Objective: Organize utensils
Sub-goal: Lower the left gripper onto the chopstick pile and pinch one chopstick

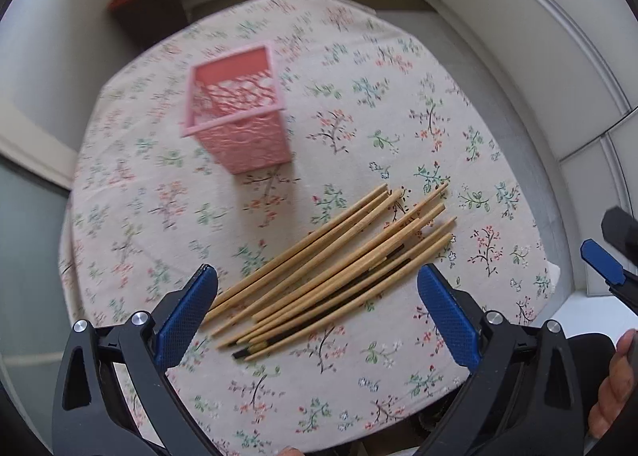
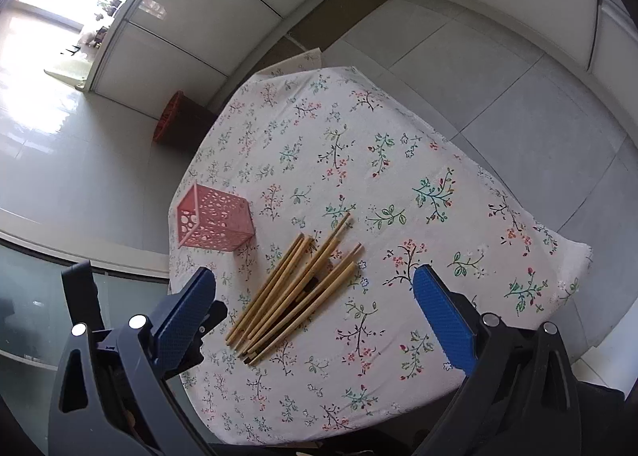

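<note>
Several bamboo chopsticks [image 1: 339, 260] lie in a loose pile on the floral tablecloth [image 1: 359, 105], with a dark one partly hidden among them. A pink perforated square holder [image 1: 239, 113] stands upright and empty beyond the pile, to its left. My left gripper [image 1: 317, 276] hovers open just above the near ends of the chopsticks, nothing between its blue pads. In the right wrist view the chopsticks [image 2: 295, 288] and the pink holder [image 2: 215, 223] appear again. My right gripper [image 2: 315, 280] is open too, held higher over the pile.
The small table [image 2: 438, 217] is covered by the cloth and stands on a grey tiled floor. A dark bin with an orange rim [image 1: 147, 5] sits on the floor behind the table. White walls surround it. A hand [image 1: 616, 384] shows at the right edge.
</note>
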`<act>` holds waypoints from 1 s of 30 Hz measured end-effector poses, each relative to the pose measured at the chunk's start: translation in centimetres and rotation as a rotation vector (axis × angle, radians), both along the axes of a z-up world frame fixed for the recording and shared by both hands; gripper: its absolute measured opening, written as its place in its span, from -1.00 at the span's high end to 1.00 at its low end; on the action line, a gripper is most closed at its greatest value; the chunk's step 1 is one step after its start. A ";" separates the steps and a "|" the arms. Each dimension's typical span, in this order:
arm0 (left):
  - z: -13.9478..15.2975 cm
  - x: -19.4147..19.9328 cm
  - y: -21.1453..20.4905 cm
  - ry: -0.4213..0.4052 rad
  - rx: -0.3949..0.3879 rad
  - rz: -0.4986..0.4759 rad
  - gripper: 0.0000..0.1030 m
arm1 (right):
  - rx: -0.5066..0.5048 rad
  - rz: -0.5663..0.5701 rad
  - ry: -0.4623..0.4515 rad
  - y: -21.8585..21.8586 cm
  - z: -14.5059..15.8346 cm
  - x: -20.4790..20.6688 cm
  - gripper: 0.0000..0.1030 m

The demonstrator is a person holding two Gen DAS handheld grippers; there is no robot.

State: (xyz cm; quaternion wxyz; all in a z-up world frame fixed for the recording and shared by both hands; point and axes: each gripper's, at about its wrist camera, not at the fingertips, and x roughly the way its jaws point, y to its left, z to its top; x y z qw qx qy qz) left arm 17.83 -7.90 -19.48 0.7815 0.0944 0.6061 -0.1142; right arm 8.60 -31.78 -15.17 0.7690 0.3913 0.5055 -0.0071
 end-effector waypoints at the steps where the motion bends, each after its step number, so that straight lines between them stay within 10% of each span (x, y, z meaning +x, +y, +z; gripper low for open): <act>1: -0.9 0.8 -0.3 0.021 0.015 -0.005 -0.86 | 0.000 0.001 0.012 -0.1 -0.7 0.3 -0.88; 20: -7.7 8.3 -3.2 0.154 0.139 -0.085 0.00 | 0.085 0.019 0.122 -1.6 -5.4 2.4 -0.88; 30: -9.1 8.9 -4.3 0.178 0.174 -0.195 0.03 | 0.062 0.004 0.138 -2.0 -5.4 2.1 -0.88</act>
